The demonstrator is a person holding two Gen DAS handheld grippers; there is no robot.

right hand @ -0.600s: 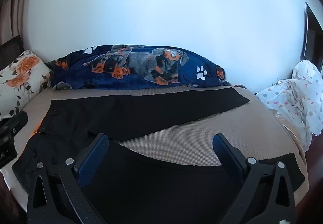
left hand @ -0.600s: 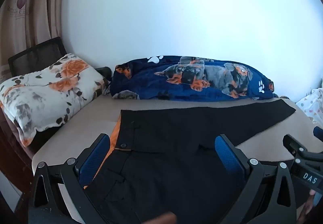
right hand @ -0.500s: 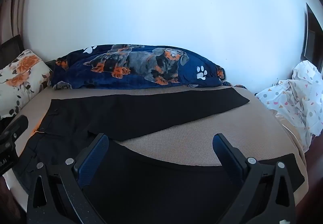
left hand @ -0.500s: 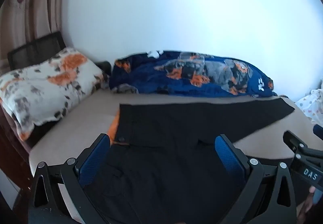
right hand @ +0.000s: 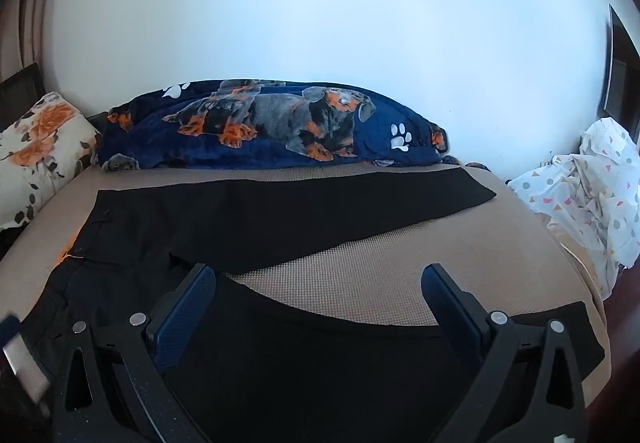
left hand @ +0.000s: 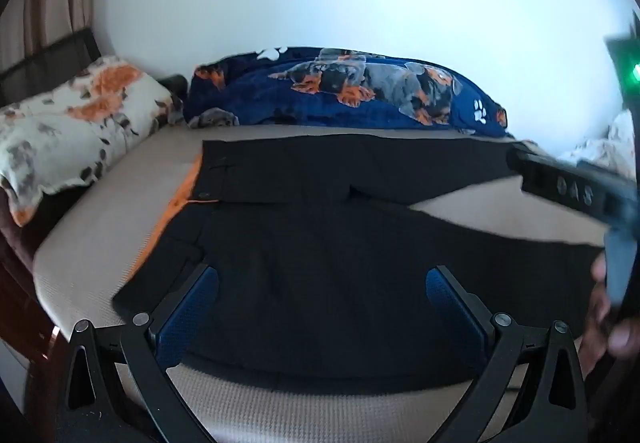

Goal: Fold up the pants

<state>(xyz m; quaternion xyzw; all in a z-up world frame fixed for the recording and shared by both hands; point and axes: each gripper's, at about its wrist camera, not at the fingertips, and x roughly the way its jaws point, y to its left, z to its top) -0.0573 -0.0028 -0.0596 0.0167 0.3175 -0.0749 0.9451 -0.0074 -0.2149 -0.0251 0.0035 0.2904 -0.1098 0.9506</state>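
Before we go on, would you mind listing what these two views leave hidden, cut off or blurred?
- Pants: the near leg's lower edge is cut off by the frame and the right gripper in the right view.
- Far leg's hem: covered in the left view by the blurred other gripper body.
- Hand: blurred and cut by the edge in the left view.
- Left gripper: in the right view, only a blurred sliver at the left edge.

The pants [right hand: 248,219] lie spread on the bed [right hand: 360,279], waist to the left, one leg running far right, the other along the near edge. Behind them a blanket [right hand: 280,127] lies against the wall. A pillow [right hand: 36,147] sits far left, a sheet [right hand: 580,187] right.
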